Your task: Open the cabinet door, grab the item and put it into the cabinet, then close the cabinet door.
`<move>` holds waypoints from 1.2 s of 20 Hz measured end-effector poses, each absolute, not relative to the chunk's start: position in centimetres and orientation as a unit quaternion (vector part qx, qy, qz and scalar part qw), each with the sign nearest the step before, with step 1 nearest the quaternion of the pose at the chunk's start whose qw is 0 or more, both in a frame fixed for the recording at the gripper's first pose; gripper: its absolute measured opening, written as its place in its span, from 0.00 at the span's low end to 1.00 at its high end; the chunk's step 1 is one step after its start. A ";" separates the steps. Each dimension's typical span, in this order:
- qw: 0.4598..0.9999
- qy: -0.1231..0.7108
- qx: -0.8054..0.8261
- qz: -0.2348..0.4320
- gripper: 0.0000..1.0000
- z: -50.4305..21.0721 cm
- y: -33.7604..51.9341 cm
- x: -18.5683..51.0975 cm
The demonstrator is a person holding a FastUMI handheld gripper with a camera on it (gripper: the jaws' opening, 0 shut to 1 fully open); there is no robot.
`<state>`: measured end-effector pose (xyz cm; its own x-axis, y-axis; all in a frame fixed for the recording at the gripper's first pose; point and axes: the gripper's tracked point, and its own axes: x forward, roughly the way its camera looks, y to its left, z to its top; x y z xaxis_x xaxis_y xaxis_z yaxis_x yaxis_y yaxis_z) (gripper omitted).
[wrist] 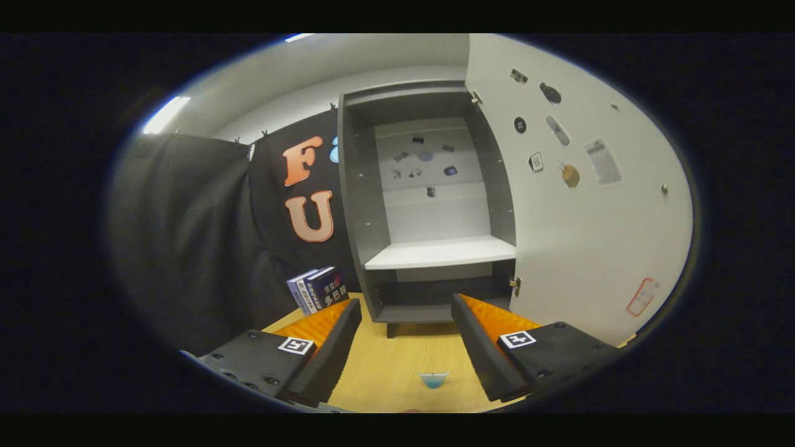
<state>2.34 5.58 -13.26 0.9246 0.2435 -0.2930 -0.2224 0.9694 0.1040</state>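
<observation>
Grey cabinet stands ahead with its white door swung wide open to the right. Gripper is spread wide, holding nothing; boxed item stands beyond the left finger, beside the cabinet

I counted one cabinet with one door swung wide, one white shelf inside, two boxes leaning together on my desk, and one small blue cup between my gripper's two spread fingers.
</observation>
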 end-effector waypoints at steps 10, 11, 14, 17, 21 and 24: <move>0.954 0.295 -0.019 0.052 0.94 -32.3 2.5 4.1; 0.951 0.306 -0.017 0.045 0.94 -33.7 2.1 3.8; 0.943 0.331 -0.017 0.030 0.94 -36.9 1.4 2.6; 0.936 0.351 -0.028 0.019 0.94 -39.7 0.8 1.8; 0.930 0.366 -0.019 -0.005 0.93 -41.5 0.0 1.3; 0.931 0.364 -0.009 -0.002 0.70 -41.4 0.2 1.6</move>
